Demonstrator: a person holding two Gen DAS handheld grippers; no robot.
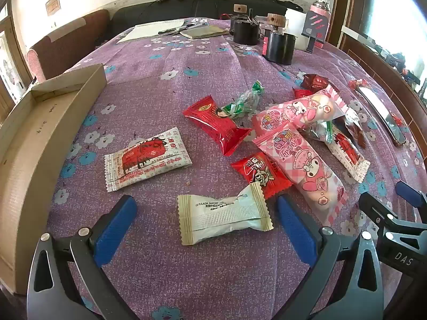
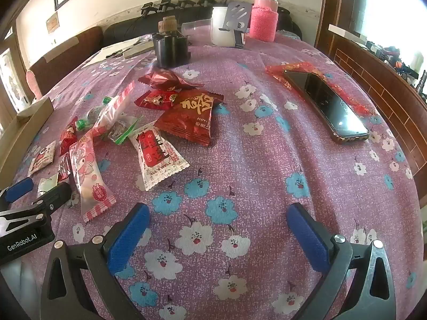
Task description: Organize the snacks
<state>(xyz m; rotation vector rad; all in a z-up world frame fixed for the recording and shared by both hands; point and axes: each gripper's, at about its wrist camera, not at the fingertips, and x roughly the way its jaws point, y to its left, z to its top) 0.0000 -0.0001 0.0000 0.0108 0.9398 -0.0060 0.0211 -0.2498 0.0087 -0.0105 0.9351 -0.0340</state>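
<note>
Hovering wide open in the left wrist view, left gripper (image 1: 205,229) straddled a pale green snack packet (image 1: 224,214) on the tabletop (image 1: 160,80), cardboard box (image 1: 34,144) alongside; likely pick-up, needing closure. In the right wrist view, right gripper (image 2: 217,236) wide, empty, snack pile (image 2: 149,122) ahead-left.

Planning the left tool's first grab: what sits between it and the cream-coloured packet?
Nothing visible. The cream packet lies flat on the tablecloth between the open fingers of the left tool, with only a red packet touching its far corner.
</note>
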